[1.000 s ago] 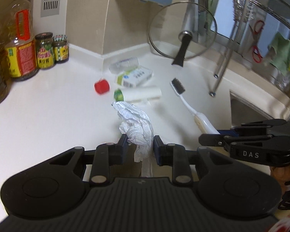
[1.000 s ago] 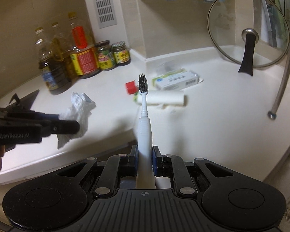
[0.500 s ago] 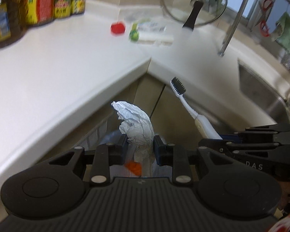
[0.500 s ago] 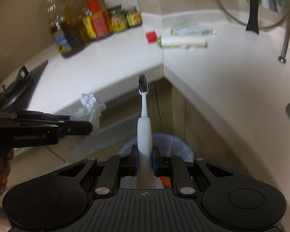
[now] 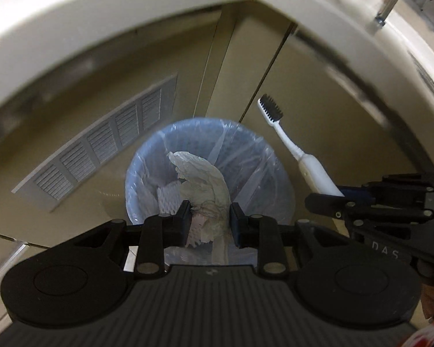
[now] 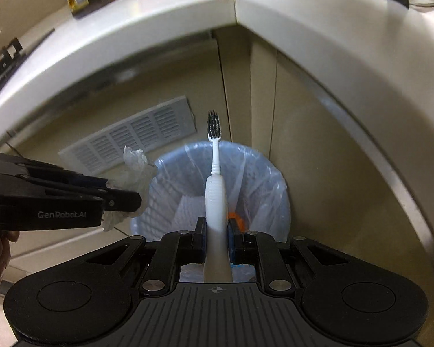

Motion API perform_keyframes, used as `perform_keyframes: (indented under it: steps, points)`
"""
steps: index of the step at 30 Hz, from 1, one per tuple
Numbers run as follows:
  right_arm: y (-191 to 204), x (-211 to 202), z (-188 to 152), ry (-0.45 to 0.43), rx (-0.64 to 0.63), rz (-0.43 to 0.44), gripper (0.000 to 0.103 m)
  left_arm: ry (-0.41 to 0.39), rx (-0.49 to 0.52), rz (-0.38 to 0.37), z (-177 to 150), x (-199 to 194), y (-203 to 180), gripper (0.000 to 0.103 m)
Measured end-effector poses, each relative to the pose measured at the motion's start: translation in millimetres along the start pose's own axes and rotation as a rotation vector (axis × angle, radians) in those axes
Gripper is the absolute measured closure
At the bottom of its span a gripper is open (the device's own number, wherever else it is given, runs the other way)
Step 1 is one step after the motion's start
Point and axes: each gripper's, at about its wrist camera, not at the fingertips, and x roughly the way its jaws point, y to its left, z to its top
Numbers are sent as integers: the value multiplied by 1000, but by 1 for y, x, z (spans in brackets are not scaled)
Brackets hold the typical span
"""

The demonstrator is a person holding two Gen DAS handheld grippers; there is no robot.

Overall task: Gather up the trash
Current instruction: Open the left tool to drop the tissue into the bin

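Left gripper (image 5: 209, 217) clamps crumpled paper (image 5: 201, 179) above the lined bin (image 5: 277, 173); right gripper (image 6: 215, 232) clamps a toothbrush (image 6: 215, 190). Release each only once centred over the opening, toothbrush head tipped downward.

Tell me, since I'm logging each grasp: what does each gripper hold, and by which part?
The left gripper pinches the crumpled tissue near its lower end; the right gripper clamps the toothbrush on its thick handle.

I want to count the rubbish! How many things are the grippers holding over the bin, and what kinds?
Crumpled paper: 1, in the left gripper
Toothbrush: 1, in the right gripper
Total: 2, above the bin
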Motion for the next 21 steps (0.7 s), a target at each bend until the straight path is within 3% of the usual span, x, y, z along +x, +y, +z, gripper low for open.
perform_keyframes:
  steps: [17, 20, 21]
  points:
    - [-16, 47, 3, 46, 22, 14, 89, 47, -44, 4, 14, 60, -1, 76]
    - [-18, 51, 3, 48, 30, 12, 89, 42, -64, 0, 15, 67, 2, 67]
    - [-19, 52, 4, 50, 32, 11, 89, 47, -68, 3, 16, 69, 3, 59]
